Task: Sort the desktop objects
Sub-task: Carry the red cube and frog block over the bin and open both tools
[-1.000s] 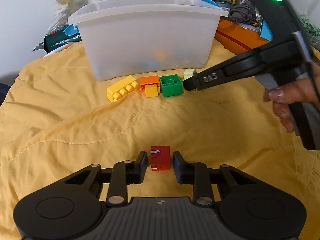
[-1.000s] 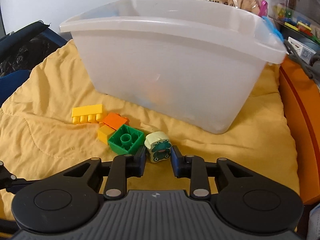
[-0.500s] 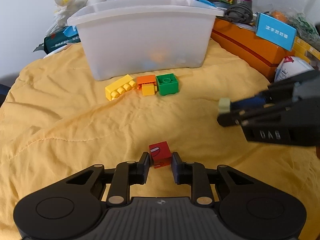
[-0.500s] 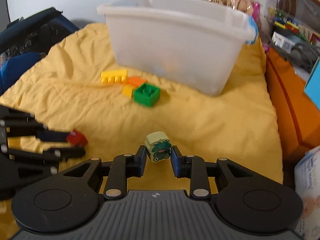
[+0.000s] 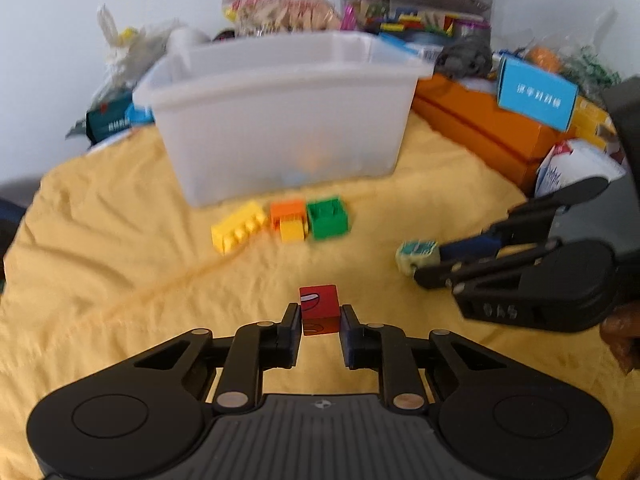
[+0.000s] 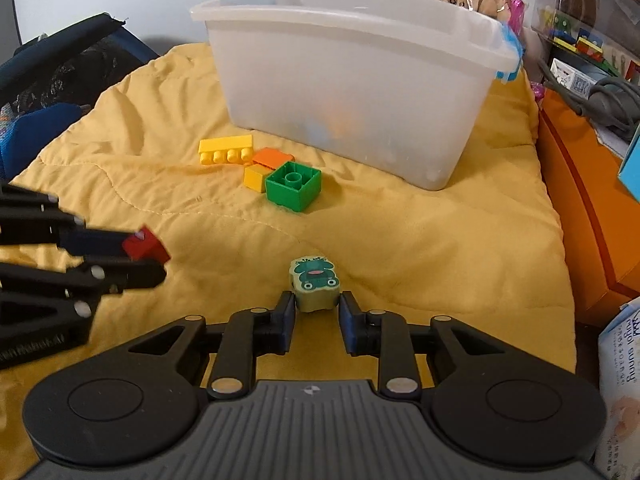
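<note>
My left gripper (image 5: 320,320) is shut on a red cube with a mouth print (image 5: 319,309), held above the yellow cloth; it also shows in the right wrist view (image 6: 141,245). My right gripper (image 6: 316,312) is shut on a pale green frog block (image 6: 315,283), also seen in the left wrist view (image 5: 416,255). Ahead stands a translucent white bin (image 5: 280,120) (image 6: 360,80). In front of it lie a yellow brick (image 5: 238,232), an orange brick (image 5: 287,211), a small yellow brick (image 5: 292,231) and a green brick (image 5: 327,218).
A yellow quilted cloth (image 5: 120,260) covers the surface. An orange box (image 5: 480,128) with a blue card (image 5: 536,94) lies to the right. A dark blue bag (image 6: 48,80) sits at the left. Bags and toy clutter stand behind the bin.
Both grippers have lifted their blocks off the cloth. The right gripper pulled back from the brick group with the frog block, then came nearer the left gripper.
</note>
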Available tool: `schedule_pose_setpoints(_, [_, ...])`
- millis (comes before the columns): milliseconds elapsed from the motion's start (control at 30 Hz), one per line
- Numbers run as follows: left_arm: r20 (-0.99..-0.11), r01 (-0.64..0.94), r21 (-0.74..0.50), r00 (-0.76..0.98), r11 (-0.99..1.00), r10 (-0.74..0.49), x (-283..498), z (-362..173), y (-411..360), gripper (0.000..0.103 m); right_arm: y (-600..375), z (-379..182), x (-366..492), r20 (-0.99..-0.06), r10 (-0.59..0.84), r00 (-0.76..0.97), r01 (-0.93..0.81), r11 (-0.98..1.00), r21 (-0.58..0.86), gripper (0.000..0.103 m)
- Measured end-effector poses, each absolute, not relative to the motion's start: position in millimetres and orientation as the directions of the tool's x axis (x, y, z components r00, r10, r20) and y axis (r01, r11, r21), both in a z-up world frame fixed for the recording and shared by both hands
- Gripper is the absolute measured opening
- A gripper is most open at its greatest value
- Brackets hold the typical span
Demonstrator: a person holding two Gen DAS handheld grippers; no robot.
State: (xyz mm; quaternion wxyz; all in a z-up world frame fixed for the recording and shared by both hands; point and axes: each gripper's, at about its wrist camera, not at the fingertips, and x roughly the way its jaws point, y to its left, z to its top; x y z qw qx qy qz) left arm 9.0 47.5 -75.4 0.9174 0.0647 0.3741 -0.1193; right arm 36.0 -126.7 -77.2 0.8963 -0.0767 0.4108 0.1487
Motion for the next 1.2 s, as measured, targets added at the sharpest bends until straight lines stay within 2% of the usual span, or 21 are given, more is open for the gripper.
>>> schedule_pose_setpoints(167, [-0.668,0.275,0.031,0.721,0.961,-0.185,13,-55,46,0.023,-128,-65,30,-0.743,0.205,0.637,-0.341,0.939,-0.032,0.026])
schedule_pose_setpoints(200, [-0.665,0.274,0.03,0.724,0.961,-0.186,13,-53,46,0.023,-128,-63,29,-0.739,0.207,0.641,-0.345,0.938,-0.036,0.022])
schedule_pose_setpoints(300, [-0.656,0.277,0.029,0.73,0.96,-0.191,15,-49,45,0.023,-127,-59,26,-0.735,0.207,0.646,-0.356,0.933,-0.05,0.021])
schedule_pose_setpoints(500, [-0.672,0.277,0.022,0.715,0.961,-0.191,14,-57,43,0.023,-133,-78,23,-0.774,0.197,0.602,-0.348,0.937,-0.032,0.021])
schedule_pose_setpoints(567, [-0.678,0.278,0.019,0.709,0.96,-0.192,13,-59,43,0.023,-134,-83,21,-0.782,0.191,0.593,-0.348,0.937,-0.035,0.022])
schedule_pose_setpoints(633, [-0.682,0.276,0.016,0.706,0.961,-0.191,12,-61,43,0.023,-134,-86,20,-0.782,0.188,0.594,-0.341,0.939,-0.034,0.028])
schedule_pose_setpoints(767, [-0.684,0.275,0.014,0.704,0.961,-0.191,12,-62,44,0.023,-134,-86,21,-0.78,0.184,0.599,-0.338,0.94,-0.038,0.03])
schedule_pose_setpoints(867, [-0.684,0.275,0.013,0.704,0.961,-0.192,12,-62,44,0.023,-134,-87,23,-0.777,0.178,0.604,-0.334,0.942,-0.045,0.038])
schedule_pose_setpoints(1200, [-0.688,0.275,0.009,0.7,0.961,-0.194,14,-63,44,0.023,-129,-86,33,-0.764,0.203,0.613,-0.331,0.944,-0.015,0.039])
